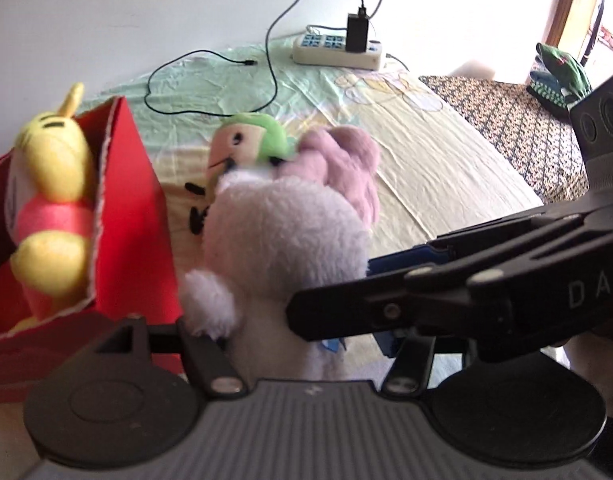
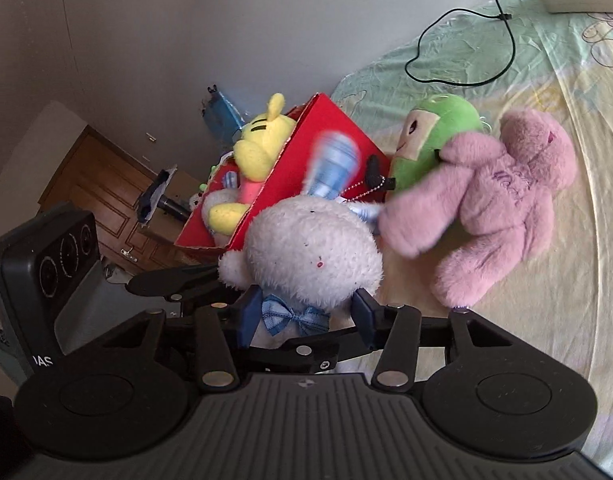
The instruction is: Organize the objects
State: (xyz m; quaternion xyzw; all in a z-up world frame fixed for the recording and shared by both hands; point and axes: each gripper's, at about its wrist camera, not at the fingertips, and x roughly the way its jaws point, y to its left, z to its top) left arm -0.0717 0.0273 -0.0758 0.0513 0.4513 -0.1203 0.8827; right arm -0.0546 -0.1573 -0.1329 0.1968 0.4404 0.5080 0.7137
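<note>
- White plush point(image 2: 312, 248) w/ blue bow is pinched by right tool point(image 2: 306, 314); blue pads are seen pressed on both sides of its body, just behind the bow.
- Left tool point(image 1: 242, 332) is also on same white plush: left finger is seen against the fluffy tail/lower body, other finger is hidden behind right tool's arm, so grip is judged closed on it, not fully confirmed.
- White plush is held just beside red box point(image 2: 302, 168), not yet inside; touching pink plush point(image 2: 502, 204) on its far side.
- Done so far: yellow plush point(image 1: 46, 184) w/ pink band is already in red box, plus some smaller items underneath (too hidden to ID).
- Left to do: white plush to be put in box; green-hooded plush point(image 2: 438, 140) and pink plush are lying on the bed point(image 2: 586, 300) next to box, untouched.
- Box looks fairly full already, space for 3 more is judged tight.
- Power strip point(image 1: 338, 50) + black cable point(image 1: 210, 80) at far end of bed, prob. not part of task.
- Progress est.: roughly a third to halfway.
</note>
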